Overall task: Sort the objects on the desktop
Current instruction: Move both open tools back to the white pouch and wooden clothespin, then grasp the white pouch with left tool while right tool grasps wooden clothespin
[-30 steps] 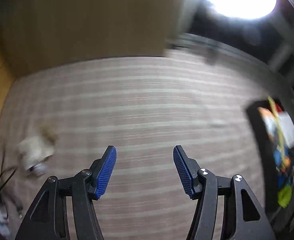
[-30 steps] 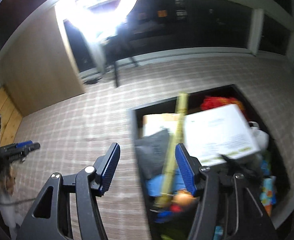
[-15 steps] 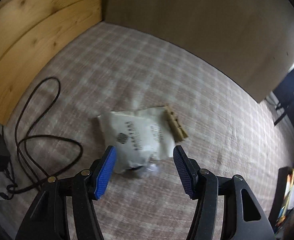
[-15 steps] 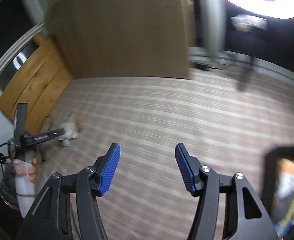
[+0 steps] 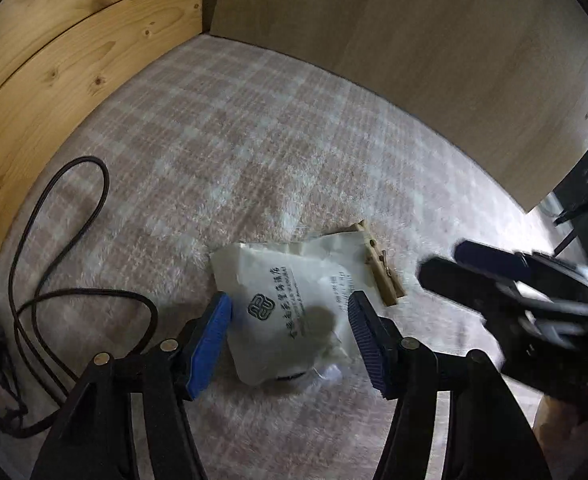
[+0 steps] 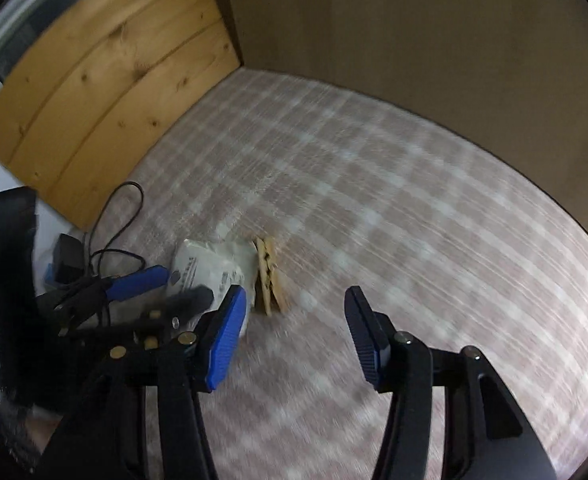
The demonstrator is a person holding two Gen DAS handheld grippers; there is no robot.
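While both grippers hang over the checked cloth [image 5: 253, 140]:
Left gripper [image 5: 289, 334]: fingers apart, straddling white packet [image 5: 289, 312].
Right gripper [image 6: 296, 330]: fingers apart, nothing between.
Clothespin [image 5: 382, 268]: touching packet's right edge.
Black cable [image 5: 53, 240]: left of packet, apart.

pouch [image 5: 281, 308] – matt paper | clothespin [image 5: 380, 268] – wood | tablecloth [image 5: 253, 152] – fuzzy checked cloth

White pouch [image 5: 289, 312]: dark printed square emblem with interlocking loops, beside it two rows of Chinese characters and small Latin lettering; a second printed block toward its clipped end. All probably brand text, too small and blurred to read.
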